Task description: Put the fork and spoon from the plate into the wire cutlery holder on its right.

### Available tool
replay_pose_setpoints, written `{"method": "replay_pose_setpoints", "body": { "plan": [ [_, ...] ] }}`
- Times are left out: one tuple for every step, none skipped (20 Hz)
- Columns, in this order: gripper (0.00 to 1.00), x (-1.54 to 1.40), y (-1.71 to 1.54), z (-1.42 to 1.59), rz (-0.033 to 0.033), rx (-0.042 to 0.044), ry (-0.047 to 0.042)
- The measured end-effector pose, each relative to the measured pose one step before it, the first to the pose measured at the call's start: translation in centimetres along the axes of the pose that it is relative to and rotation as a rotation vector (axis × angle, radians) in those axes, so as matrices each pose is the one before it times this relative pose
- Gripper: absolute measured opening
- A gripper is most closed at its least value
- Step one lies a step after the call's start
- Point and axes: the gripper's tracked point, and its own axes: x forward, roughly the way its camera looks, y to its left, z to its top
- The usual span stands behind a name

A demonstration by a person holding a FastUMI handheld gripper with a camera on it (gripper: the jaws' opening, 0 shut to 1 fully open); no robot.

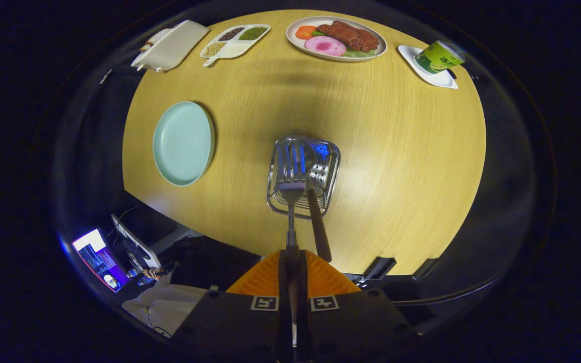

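Note:
My gripper [290, 256] looks straight down on the table and is shut on the handle of a metal fork [289, 194]. The fork's tines hang over the mouth of the wire cutlery holder [333, 169], which stands just ahead of the fingers. A spoon with a brown handle [317, 224] stands in the holder, its handle leaning back towards the fingers, just right of the fork. The pale green plate [183, 142] lies to the left of the holder with nothing on it.
Along the far side of the round wooden table [401, 166] lie a white lidded dish [172, 44], a divided tray of beans [234, 40], a plate of food [336, 38] and a green can on a white saucer [439, 58]. A lit screen [100, 259] sits below the table's near-left edge.

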Motion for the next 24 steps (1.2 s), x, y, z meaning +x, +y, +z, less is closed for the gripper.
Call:
{"method": "replay_pose_setpoints", "body": {
  "plan": [
    [0.08,0.308,-0.171,-0.233,-0.00454,0.00161,0.02622],
    [0.08,0.220,-0.098,-0.223,0.00029,0.00721,0.02465],
    [0.08,0.131,-0.067,-0.012,0.00146,0.00814,0.01186],
    [0.08,0.156,0.066,0.056,0.00113,0.00344,0.00917],
    [0.08,0.216,-0.108,0.125,-0.00128,0.00184,0.00871],
    [0.08,0.106,-0.093,-0.007,-0.00269,0.00091,0.01277],
    [0.08,0.052,-0.074,-0.231,-0.00239,0.00071,0.02062],
    [0.08,0.026,-0.074,-0.222,-0.00443,-0.00274,0.01660],
    [0.08,-0.098,0.089,0.022,-0.00436,-0.00447,0.00841],
    [0.09,0.160,-0.035,0.125,-0.00674,0.00014,0.00400],
    [0.09,0.147,0.050,0.171,-0.00591,0.00119,0.00030],
    [0.09,0.056,0.114,0.330,-0.00036,-0.00292,-0.00257],
    [0.09,0.018,0.045,0.195,-0.00092,-0.00313,-0.00354],
    [0.12,0.065,0.047,0.168,-0.00123,-0.00145,-0.00033],
    [0.12,0.200,-0.086,0.051,-0.00113,-0.00081,0.00161],
    [0.14,0.094,-0.037,0.210,-0.00202,0.00054,-0.00522],
    [0.14,-0.161,0.095,0.004,0.00061,0.00118,-0.00065],
    [0.16,-0.152,0.017,0.263,0.00119,-0.00163,-0.01317],
    [0.17,-0.326,-0.013,0.287,0.00050,-0.00334,-0.01983],
    [0.25,-0.127,0.155,0.258,0.00974,-0.00037,-0.02096],
    [0.33,-0.504,-0.140,-0.007,-0.00628,-0.00760,-0.01901],
    [0.37,-0.432,-0.140,0.295,-0.00137,-0.01155,-0.02836],
    [0.53,-0.349,0.163,-0.125,0.01078,-0.00480,-0.02749],
    [0.69,-0.525,0.440,-0.085,0.01217,-0.00009,-0.02671]
  ]
}}
